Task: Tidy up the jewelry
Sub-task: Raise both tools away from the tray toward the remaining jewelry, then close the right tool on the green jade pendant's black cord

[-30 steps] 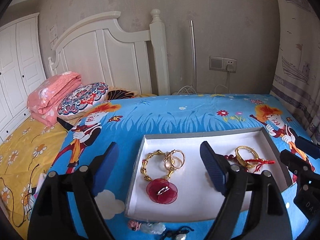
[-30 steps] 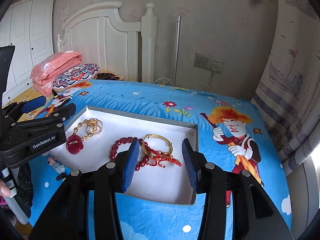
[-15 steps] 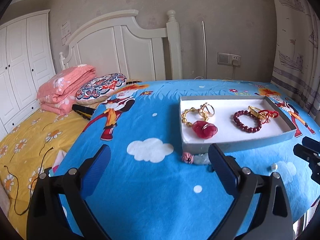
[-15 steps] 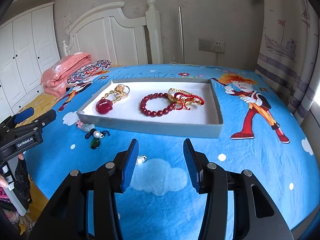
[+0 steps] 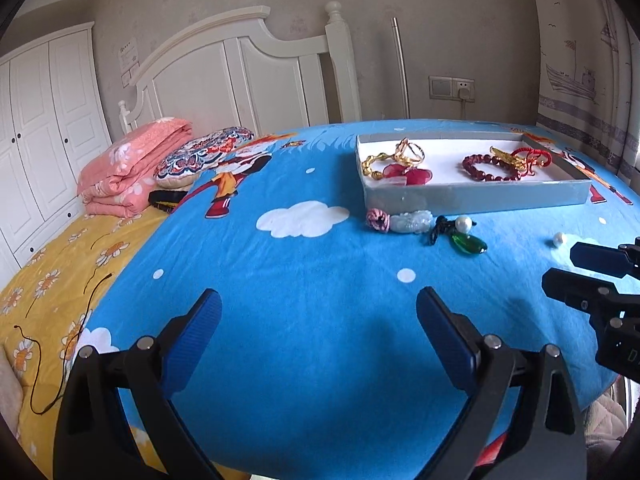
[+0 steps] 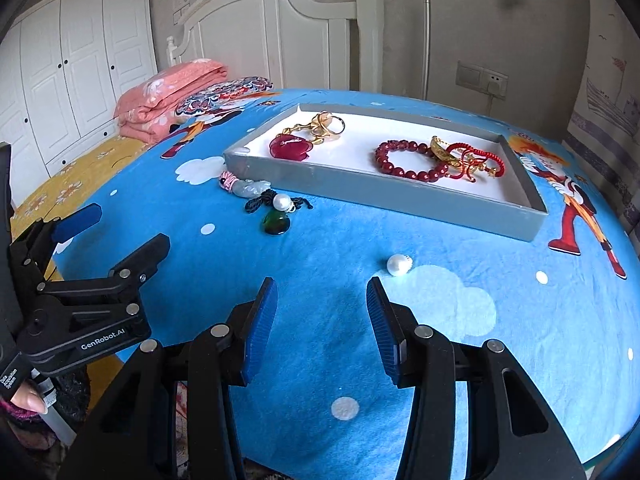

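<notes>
Right wrist view: the right gripper [image 6: 322, 312], half-open and empty, should be lowered squarely astride the loose white pearl bead [image 6: 397, 265] lying just ahead on the blue cartoon-print bedspread [image 6: 460, 360], outside the shallow grey cardboard tray [image 6: 400, 196].

Grey tray [image 6: 400, 196], cartoon-printed blue blanket [image 6: 340, 248]

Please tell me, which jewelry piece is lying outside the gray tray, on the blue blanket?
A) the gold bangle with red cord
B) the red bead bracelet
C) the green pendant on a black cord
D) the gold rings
C: the green pendant lies on the blue blanket in front of the tray, while the red bead bracelet, gold rings and gold bangle lie inside the tray.
</notes>
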Tool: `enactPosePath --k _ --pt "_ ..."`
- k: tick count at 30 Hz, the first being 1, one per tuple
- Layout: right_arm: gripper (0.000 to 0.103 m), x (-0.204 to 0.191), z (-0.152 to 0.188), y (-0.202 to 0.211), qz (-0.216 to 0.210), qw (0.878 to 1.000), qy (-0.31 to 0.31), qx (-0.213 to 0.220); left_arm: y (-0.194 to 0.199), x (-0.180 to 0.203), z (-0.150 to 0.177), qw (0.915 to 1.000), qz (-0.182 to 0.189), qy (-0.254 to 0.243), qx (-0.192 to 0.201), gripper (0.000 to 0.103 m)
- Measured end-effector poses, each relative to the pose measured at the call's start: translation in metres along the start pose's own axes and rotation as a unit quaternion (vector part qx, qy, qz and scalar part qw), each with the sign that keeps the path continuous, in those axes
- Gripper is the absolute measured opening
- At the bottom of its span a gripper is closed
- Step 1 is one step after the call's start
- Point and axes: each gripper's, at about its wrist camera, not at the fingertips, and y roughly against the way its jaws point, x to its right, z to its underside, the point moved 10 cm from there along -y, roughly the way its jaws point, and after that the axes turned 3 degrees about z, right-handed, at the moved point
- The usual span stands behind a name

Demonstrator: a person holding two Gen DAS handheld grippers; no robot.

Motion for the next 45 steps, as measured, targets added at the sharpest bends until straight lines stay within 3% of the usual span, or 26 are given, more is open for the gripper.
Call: enactPosePath --k 3,14,21,23,24,25,34,45 --pt "0.045 -0.004 -0.002 -0.005 -0.007 1.000 -0.002 -0.007 -0.005 -0.006 0.006 0.9999 0.002 0.013 -0.011 0.095" --pt "0.045 -0.021 -0.022 -0.029 -0.014 0.999 -0.013 -0.027 0.000 -0.005 -0.001 1.0000 -0.004 -0.003 0.007 0.095" --pt "0.045 -0.040 -0.037 -0.048 0.001 0.999 0.005 -0.038 0.005 -0.014 -0.005 0.9998 -0.014 0.003 0.016 0.095" --pt "0.039 -0.041 -0.039 -0.052 0.012 0.999 0.014 -0.035 0.005 -0.017 -0.006 0.9997 -0.014 0.003 0.018 0.095" --pt "0.030 -0.042 -0.040 -0.052 0.013 0.999 0.016 -0.033 0.005 -0.018 -0.006 0.9997 -0.014 0.004 0.018 0.095" --pt "0.021 -0.043 -0.039 -0.051 0.010 0.999 0.019 -0.031 0.006 -0.020 -0.005 0.9997 -0.015 0.005 0.019 0.095" --pt "0.021 -0.038 -0.021 -0.017 -0.030 0.999 0.024 -0.004 0.001 -0.029 -0.003 0.9996 -0.014 0.021 0.010 0.095" --pt "0.021 -0.007 -0.011 0.014 -0.006 1.000 0.015 0.023 -0.012 0.002 -0.011 0.9994 0.022 0.018 -0.018 0.095"
